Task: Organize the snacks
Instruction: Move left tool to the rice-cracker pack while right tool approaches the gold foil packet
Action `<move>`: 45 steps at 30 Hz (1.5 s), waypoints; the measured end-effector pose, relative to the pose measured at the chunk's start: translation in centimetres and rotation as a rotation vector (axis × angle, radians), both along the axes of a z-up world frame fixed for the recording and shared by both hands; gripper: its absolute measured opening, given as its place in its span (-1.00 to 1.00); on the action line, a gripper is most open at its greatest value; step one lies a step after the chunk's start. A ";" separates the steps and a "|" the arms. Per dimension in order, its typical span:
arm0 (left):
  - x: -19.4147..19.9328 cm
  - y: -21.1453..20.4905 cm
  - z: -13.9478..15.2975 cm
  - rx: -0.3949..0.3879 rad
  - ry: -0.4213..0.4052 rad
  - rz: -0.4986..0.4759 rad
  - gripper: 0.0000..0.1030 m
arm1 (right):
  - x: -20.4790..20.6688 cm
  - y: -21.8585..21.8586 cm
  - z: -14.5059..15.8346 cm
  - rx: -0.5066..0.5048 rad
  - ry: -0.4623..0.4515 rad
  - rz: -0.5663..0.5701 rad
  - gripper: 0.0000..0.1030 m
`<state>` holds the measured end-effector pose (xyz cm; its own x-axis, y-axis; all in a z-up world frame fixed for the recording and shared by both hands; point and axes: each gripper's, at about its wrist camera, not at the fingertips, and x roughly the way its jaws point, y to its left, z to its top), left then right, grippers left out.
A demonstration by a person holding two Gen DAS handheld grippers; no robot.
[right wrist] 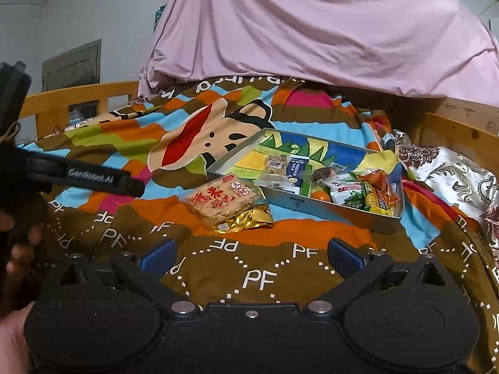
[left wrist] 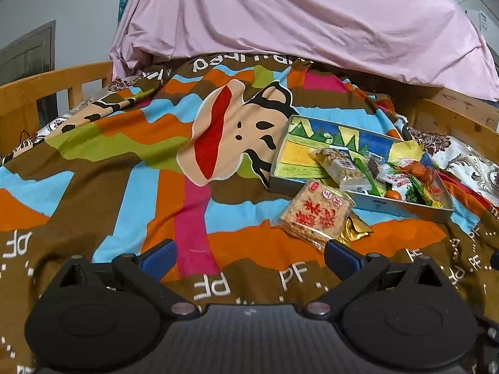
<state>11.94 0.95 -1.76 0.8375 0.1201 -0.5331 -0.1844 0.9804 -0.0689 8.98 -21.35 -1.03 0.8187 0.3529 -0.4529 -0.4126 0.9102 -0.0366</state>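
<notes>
Currently, both claws are held spread wide above a bed, with nothing between their fingers. The left gripper [left wrist: 249,257] is seen low over the colourful blanket [left wrist: 124,162], and the right fingertip of that claw lies just beside the near corner of a rice cracker packet [left wrist: 316,215]. The right gripper [right wrist: 249,257] is likewise spread, above a brown patch of blanket printed with "PF", well apart from any snack.

The rice cracker packet [right wrist: 223,201] is found lying flat on the blanket, outside the tray, with its far corner close against the tray's near wall. A gold wrapper [right wrist: 252,219] is tucked partly beneath it, sticking out on the side toward the tray.

The metal tray [left wrist: 405,207] is set on the blanket to the right, and the other snacks are gathered in its right and near part: a clear packet of brittle [left wrist: 340,165], a small orange [left wrist: 393,194], green packets [left wrist: 414,191] and a red-orange packet [left wrist: 419,168]. The far left part of the tray floor is bare, showing its painted picture.

Open blanket is seen to the left of the packet and in front of both claws. The bed is bounded by a wooden rail [left wrist: 46,84] on the left and another on the right, and by a heap of pink bedding [left wrist: 296,18] at the far end. The left gripper's body [right wrist: 78,176] is visible at the left edge of the right view.
</notes>
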 end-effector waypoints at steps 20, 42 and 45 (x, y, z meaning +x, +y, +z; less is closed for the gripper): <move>8.6 -0.5 -1.2 -0.046 -0.008 -0.128 0.99 | 7.3 0.5 -2.4 -0.053 0.035 -0.004 0.99; 14.5 -4.7 -4.5 0.122 0.136 -0.384 0.99 | 11.6 0.3 -4.6 -0.053 0.074 -0.077 0.99; 15.2 -4.8 -5.1 0.155 0.177 -0.381 0.99 | 12.1 0.5 -4.9 -0.065 0.079 -0.074 0.99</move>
